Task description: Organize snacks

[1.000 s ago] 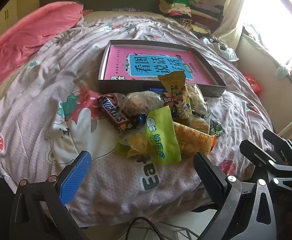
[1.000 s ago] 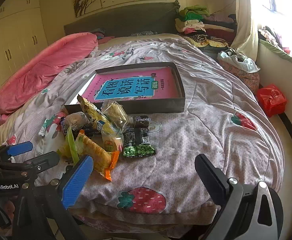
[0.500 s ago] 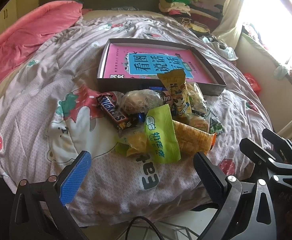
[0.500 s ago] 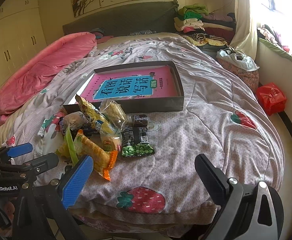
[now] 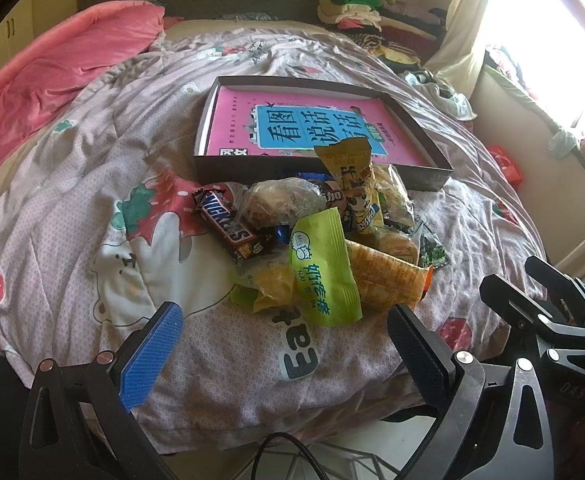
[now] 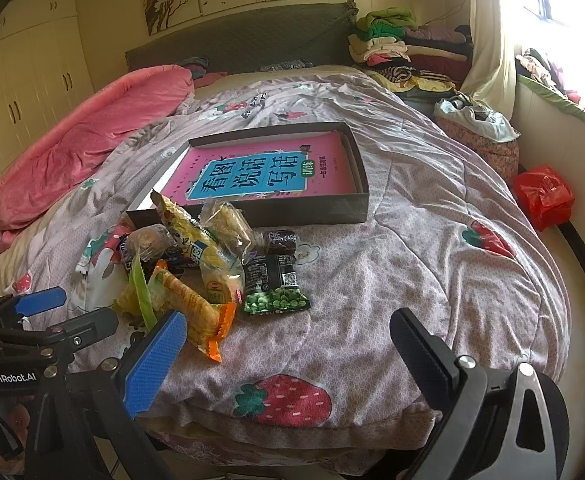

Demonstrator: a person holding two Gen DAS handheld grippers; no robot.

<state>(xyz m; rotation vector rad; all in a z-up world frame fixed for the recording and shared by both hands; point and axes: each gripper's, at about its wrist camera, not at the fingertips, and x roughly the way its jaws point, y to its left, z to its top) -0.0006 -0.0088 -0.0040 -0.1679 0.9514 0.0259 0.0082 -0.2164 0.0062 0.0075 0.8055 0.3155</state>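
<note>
A heap of snack packets lies on the bed's quilt in front of a shallow dark box (image 5: pixel 420 178) (image 6: pixel 312 212) lined with a pink book. The heap holds a Snickers bar (image 5: pixel 224 220), a green packet (image 5: pixel 324 272), an orange-yellow packet (image 5: pixel 384 276) (image 6: pixel 190 304), a tall yellow packet (image 5: pixel 352 184) (image 6: pixel 184 224) and a green-pea packet (image 6: pixel 272 284). My left gripper (image 5: pixel 284 344) is open, low at the bed's near edge, short of the heap. My right gripper (image 6: pixel 288 348) is open too, near the edge, to the right of the heap.
A pink duvet (image 6: pixel 84 144) lies along the bed's left side. Folded clothes (image 6: pixel 396 40) are stacked by the headboard. A red bag (image 6: pixel 544 196) sits on the floor at the right, beside a window ledge. Bare quilt (image 6: pixel 432 260) stretches right of the snacks.
Both views have shifted slightly, so the bed and snacks sit a touch lower in frame. The snacks and box have not moved, and both grippers stay open.
</note>
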